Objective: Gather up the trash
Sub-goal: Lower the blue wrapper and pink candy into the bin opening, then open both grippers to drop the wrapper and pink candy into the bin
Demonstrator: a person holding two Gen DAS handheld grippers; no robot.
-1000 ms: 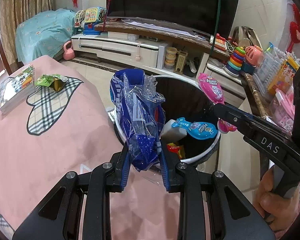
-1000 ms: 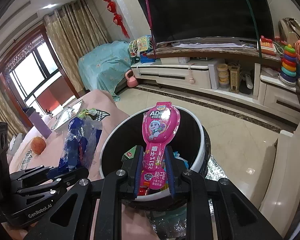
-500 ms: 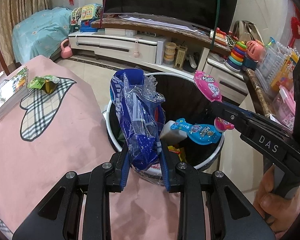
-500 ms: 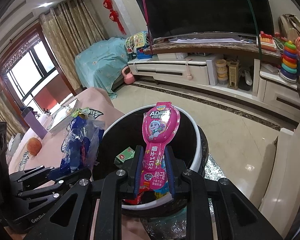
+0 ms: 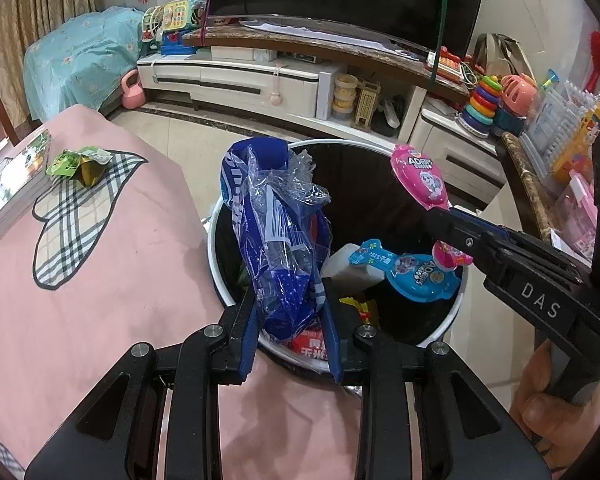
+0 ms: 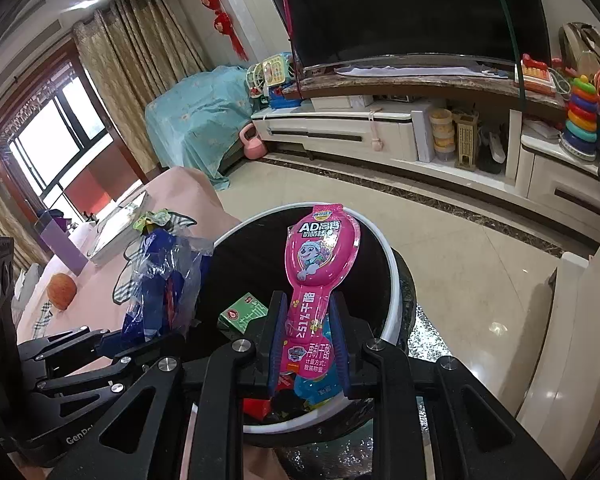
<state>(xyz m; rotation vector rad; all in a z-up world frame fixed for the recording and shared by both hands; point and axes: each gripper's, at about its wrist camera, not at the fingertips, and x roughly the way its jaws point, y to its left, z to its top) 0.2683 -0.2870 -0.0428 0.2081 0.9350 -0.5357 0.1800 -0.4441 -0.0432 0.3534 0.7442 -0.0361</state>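
Left wrist: left gripper (image 5: 290, 312) grips blue wrapper (image 5: 276, 236) (over bin (image 5: 456, 312)).

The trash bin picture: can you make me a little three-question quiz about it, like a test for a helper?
1. True or false: the left tongs hold a blue plastic bag.
2. Which thing do the right tongs hold over the trash bin? A) a green carton B) a pink spoon-shaped wrapper C) an orange
3. Fill in: the green snack packet still lies on the pink ____.

Key
1. True.
2. B: the pink spoon-shaped wrapper.
3. Tablecloth.
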